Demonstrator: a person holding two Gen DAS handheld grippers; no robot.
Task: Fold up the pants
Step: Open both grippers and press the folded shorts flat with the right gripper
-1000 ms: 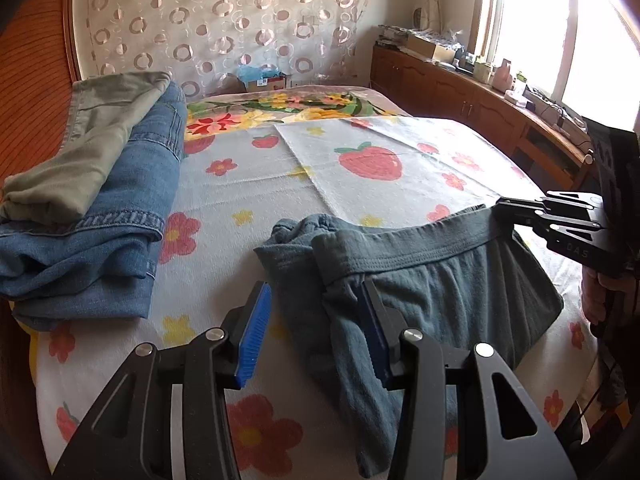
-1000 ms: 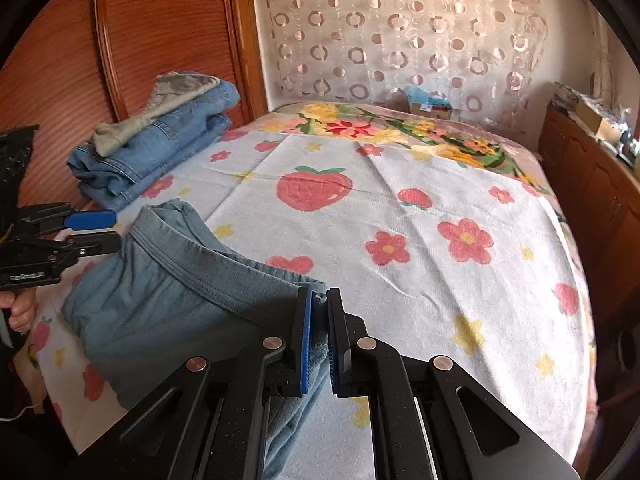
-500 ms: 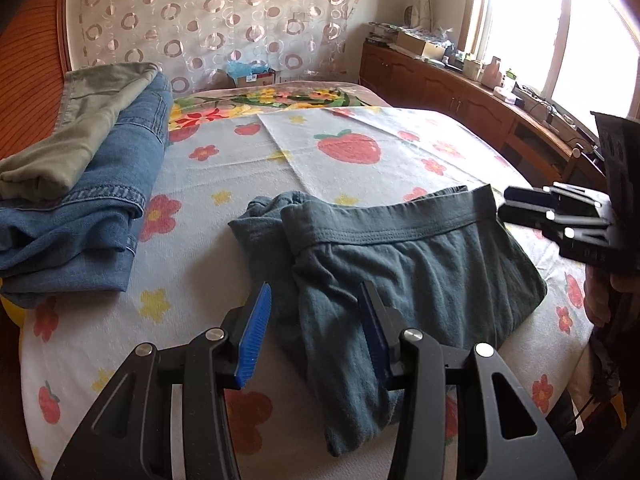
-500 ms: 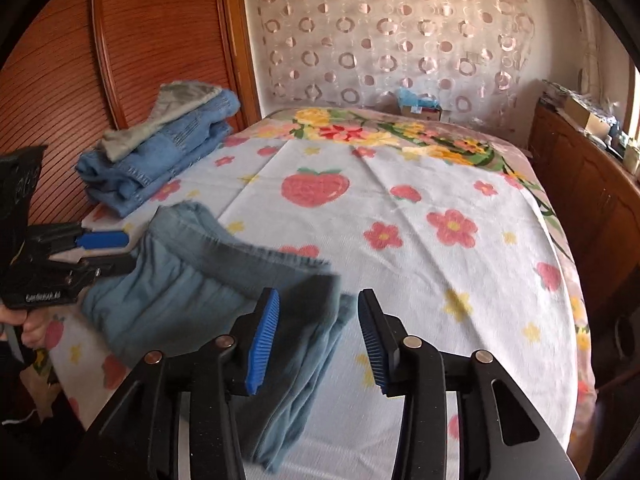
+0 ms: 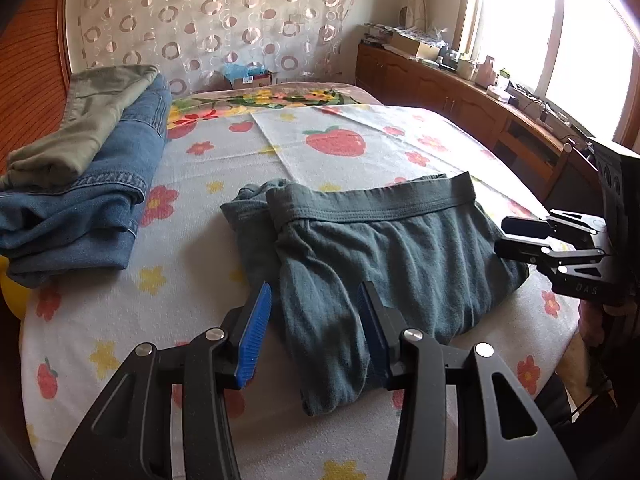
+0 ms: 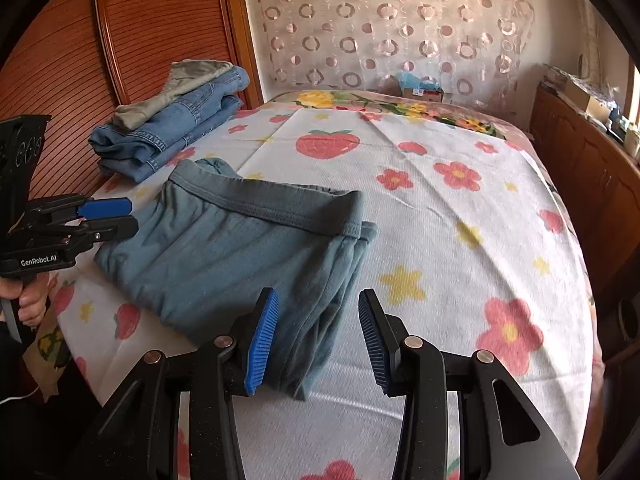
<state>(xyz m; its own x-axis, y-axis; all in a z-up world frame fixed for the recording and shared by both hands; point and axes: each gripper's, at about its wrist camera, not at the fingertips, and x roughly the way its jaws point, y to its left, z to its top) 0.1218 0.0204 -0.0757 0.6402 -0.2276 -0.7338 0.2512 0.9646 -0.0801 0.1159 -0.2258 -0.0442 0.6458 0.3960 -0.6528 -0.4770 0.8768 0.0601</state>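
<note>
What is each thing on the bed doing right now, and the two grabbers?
Grey-blue pants: folded, lying flat, not gripped.
Jeans: folded, stacked.
Olive trousers: folded, on top of the jeans.
Left gripper: open.
Right gripper: open.

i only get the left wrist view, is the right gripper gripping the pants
observer: no. The right gripper is open; the pants edge lies below the gap, nothing pinched.
operator: ok, how does the fold look on that end
observer: at the waistband end a lower layer pokes out just past the top one.
</note>
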